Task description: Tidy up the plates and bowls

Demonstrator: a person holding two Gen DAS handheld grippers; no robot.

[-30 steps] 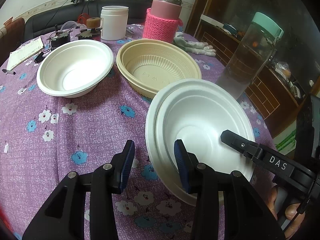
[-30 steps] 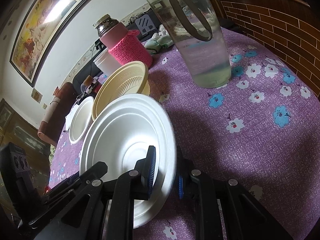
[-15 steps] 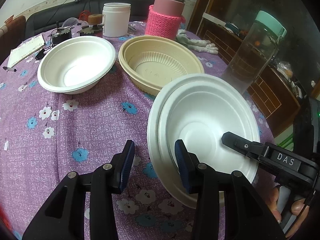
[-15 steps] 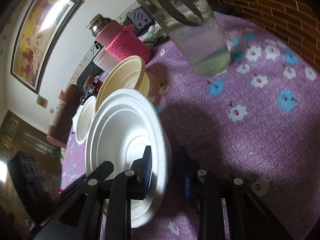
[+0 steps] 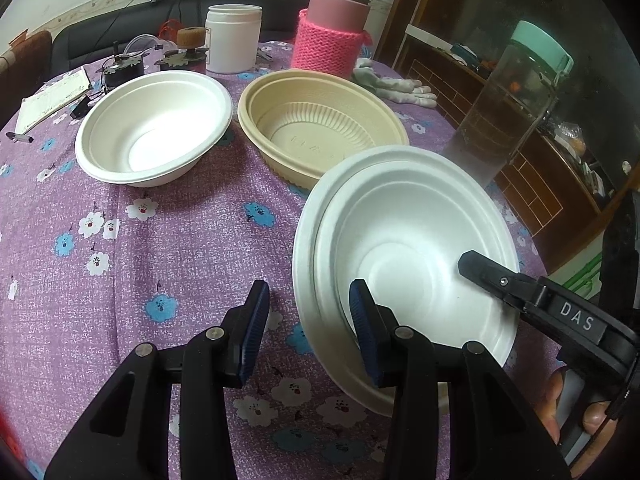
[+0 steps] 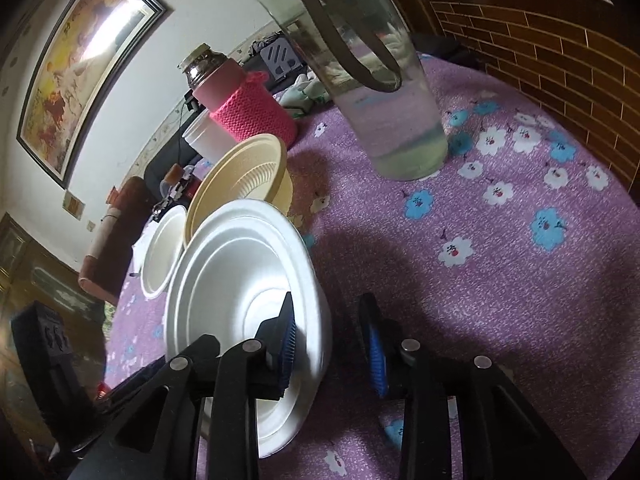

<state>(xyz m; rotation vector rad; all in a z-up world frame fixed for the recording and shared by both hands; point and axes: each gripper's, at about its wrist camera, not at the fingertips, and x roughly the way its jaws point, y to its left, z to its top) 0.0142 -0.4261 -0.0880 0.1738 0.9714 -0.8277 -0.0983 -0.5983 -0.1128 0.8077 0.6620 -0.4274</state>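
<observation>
Left wrist view
Left gripper (image 5: 306,322): its jaws stand partly apart over the near rim of the white foam bowl (image 5: 404,256). One pad is inside the bowl, the other is outside over the purple flowered tablecloth (image 5: 180,240). The pads do not squeeze the rim.
Bowl place: near edge of the table, tipped up a little.
Things around: a second white bowl (image 5: 154,126) and a tan plastic bowl (image 5: 320,120) sit side by side farther back. Behind them stand a white jar (image 5: 232,38) and a pink flask in a knitted sleeve (image 5: 332,28). A tall clear bottle (image 5: 508,108) stands to the right.
In the way: the right gripper's black finger reaches into the bowl from the right.

Right wrist view
Right gripper (image 6: 332,340): its jaws have just been opening. The bowl's rim is between them, and the outer pad is clear of it.
Change: one second ago these pads were pinched on the rim. The left gripper looks the same as before.
</observation>
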